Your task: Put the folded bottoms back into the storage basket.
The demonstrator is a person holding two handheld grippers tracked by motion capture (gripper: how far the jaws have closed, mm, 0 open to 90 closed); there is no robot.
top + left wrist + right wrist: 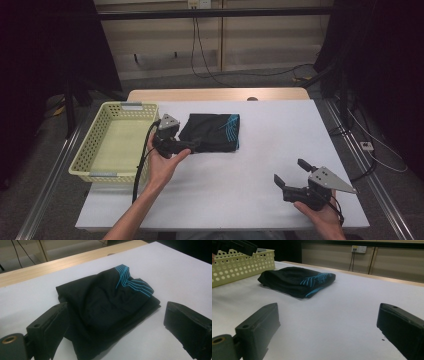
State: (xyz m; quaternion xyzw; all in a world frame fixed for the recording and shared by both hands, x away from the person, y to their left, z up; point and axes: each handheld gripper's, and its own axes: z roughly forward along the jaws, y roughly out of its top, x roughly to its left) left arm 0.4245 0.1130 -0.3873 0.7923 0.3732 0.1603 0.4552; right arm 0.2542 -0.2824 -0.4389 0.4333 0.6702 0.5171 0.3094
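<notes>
Folded black garment [212, 132] (teal stripes) lies centre frame on white table [260, 175], just right of yellow basket [100, 145]; left gripper [115, 325] wide open, jaws straddling garment's near edge, holding nothing; right gripper [292, 176] lower right, wide open, empty, well apart from garment.

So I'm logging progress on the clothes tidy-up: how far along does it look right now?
Done: the black garment with blue stripes already lies folded on the white table. In hand: the left tool, jaws open, sits at the garment's near edge, not yet shut on it. Left, likely: gripping it and moving it, perhaps into the yellow basket beside it, which looks empty. The right tool waits open, apart.
</notes>
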